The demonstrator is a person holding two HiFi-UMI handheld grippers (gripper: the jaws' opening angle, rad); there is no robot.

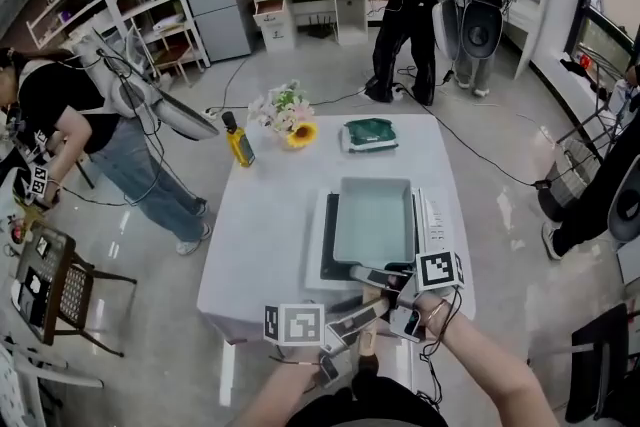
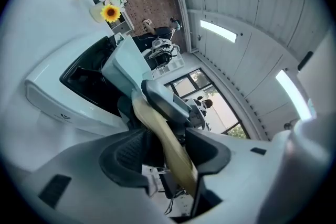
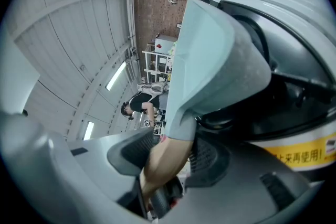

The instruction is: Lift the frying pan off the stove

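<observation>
Clamping frying pan handle (image 3: 164, 162), right tool (image 3: 173, 148)

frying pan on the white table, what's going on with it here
A person with a gripper in each hand is working on the pale blue frying pan, which sits over a portable stove on the white table. The right gripper is closed on the pan's wooden handle. The left gripper is open, with the same handle between its jaws but not clamped. Whether the pan has left the stove can't be told.
</observation>
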